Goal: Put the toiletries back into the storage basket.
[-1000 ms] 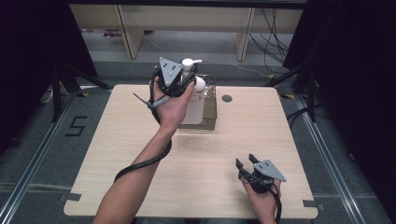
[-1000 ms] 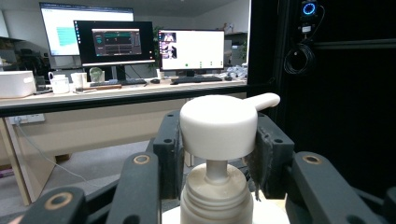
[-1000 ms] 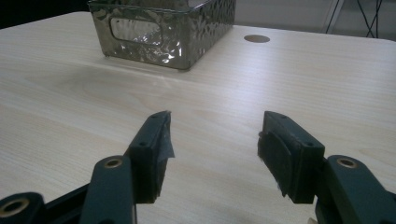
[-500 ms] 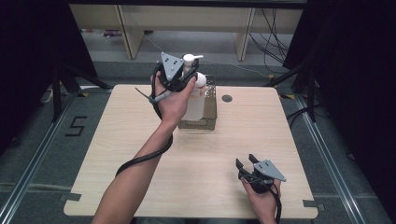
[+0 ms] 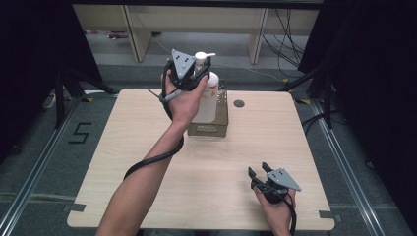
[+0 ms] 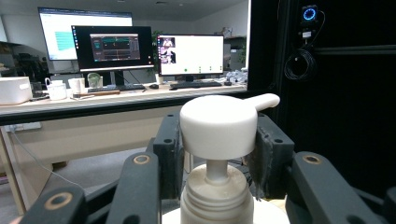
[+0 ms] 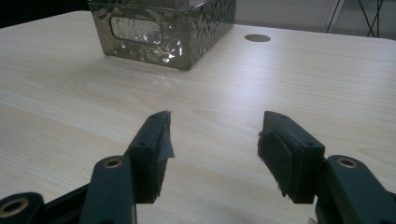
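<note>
While our left gripper clamps the pump bottle above the metal basket, we'd lower it straight in; right gripper rests apart.

We were in a lab office: behind the long desk stood monitors, with black curtains beside it.

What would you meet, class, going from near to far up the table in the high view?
Right gripper → metal basket → pump bottle held in the left gripper.
</note>
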### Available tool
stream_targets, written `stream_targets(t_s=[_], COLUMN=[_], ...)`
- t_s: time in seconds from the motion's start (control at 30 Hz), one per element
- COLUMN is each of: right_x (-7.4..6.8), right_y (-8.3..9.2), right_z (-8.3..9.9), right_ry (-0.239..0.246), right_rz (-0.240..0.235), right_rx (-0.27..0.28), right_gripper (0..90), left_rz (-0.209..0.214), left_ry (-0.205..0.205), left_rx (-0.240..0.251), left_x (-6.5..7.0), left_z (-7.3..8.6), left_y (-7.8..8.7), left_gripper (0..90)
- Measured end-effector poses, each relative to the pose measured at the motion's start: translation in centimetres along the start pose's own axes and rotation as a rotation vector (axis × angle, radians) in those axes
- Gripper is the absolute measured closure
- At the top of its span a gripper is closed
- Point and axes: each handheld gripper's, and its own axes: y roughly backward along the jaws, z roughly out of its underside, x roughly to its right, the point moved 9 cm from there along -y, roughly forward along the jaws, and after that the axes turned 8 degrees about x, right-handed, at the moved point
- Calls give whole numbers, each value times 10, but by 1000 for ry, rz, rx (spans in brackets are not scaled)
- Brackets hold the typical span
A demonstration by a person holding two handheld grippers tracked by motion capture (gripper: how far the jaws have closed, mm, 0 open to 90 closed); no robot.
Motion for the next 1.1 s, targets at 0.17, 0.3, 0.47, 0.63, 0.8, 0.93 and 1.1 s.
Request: stream_targets(t_s=[0.17, 0.3, 0.47, 0.63, 0.8, 0.93, 1.1], right_x=[2, 2, 2, 2, 2, 3, 1], right_y=[1, 1, 1, 1, 1, 1, 0], right_z=[0, 0, 0, 0, 0, 0, 0], right_ry=[23, 21, 21, 20, 20, 25, 7], right_rz=[8, 7, 5, 5, 4, 0, -1], right_rx=[-17, -16, -15, -14, -14, -5, -1], right_gripper=[437, 437, 436, 437, 436, 436, 436], left_rz=[8, 10, 6, 4, -1, 5, 3], left_ry=[1, -1, 2, -13, -10, -21, -21], left_rx=[3, 6, 4, 1, -5, -5, -10], left_x=[1, 0, -2, -3, -3, -4, -6], left_z=[0, 1, 4, 8, 11, 13, 18], left_y=[-5, -10, -13, -19, -24, -26, -30], left_gripper=[594, 593, 593, 593, 593, 593, 593])
